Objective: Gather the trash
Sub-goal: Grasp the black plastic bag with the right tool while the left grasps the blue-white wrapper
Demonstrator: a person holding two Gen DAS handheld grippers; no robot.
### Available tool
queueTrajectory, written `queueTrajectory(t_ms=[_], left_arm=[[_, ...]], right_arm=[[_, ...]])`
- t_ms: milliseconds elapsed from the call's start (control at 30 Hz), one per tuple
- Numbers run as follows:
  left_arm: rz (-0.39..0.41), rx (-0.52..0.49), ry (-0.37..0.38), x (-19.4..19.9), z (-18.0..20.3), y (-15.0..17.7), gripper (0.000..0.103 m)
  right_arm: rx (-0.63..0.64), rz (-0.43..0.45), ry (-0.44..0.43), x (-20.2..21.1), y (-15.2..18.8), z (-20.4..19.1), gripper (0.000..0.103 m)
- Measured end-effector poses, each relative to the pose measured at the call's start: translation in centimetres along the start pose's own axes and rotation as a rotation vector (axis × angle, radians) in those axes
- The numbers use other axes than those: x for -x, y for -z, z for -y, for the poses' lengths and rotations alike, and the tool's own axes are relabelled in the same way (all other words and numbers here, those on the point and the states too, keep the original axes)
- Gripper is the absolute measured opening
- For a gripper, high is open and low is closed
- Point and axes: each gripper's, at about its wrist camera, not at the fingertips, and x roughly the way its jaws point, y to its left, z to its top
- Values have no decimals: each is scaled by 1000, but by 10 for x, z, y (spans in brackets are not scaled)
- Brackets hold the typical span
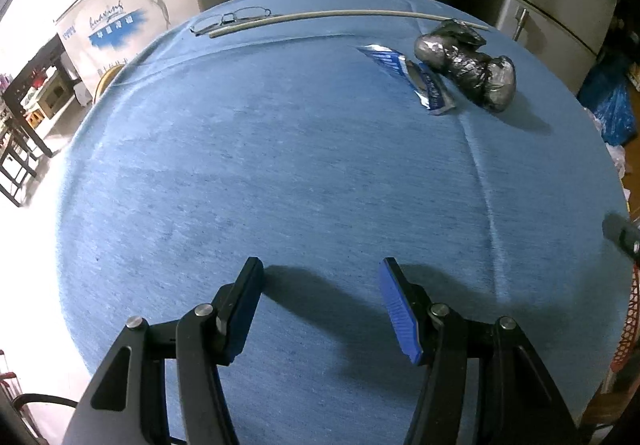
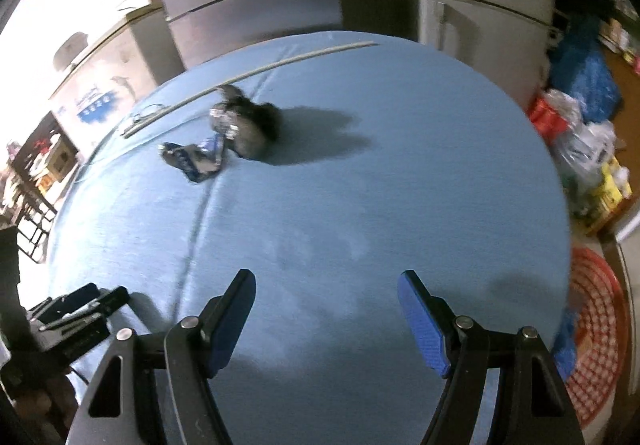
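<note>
Trash wrapper [image 1: 412, 79] beside black bag [image 1: 468, 65], left tool [image 1: 320, 305] and right tool [image 2: 326, 317] angled down, half-open, empty.

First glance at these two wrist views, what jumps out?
The blue tablecloth fills both views, nearly bare. At its far side a crumpled black plastic bag lies right beside a blue-and-white wrapper, with a long pale stick and a pair of glasses behind them. Both the left gripper and the right gripper hang open and empty over the near cloth.
</note>
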Motion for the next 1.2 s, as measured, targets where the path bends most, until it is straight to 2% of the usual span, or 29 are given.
queueTrajectory(t_ms=[67,233,400,600,800,967,1000,1033,1067,1200], left_arm=[[4,8,-10,-2,-3,1,72],[14,10,-11,-4,-9,-1,79],[4,37,-25,-15,-20,-4,100],[20,24,-19,-19,-23,-6,103],[46,25,-19,-22,-24,-8,103],[46,22,-16,-26,-26,-13,103],[45,21,-15,-25,-26,-12,103],[45,19,-14,-25,-26,-12,103],[44,18,-14,-25,-26,-13,103],[31,14,-11,-29,-26,-19,103]], right_arm=[[22,9,-28,-6,-13,-9,77],[66,31,-66,-25,-54,-31,77],[77,10,-73,-61,-94,-45,77],[76,-42,-82,-96,-121,-53,78],[117,-60,-72,-124,-138,-66,79],[100,-102,-74,-153,-144,-66,79],[96,-107,-82,-155,-143,-64,76],[91,-110,-101,-158,-142,-62,66],[89,-118,-106,-160,-141,-61,40],[92,-107,-114,-156,-137,-59,40]])
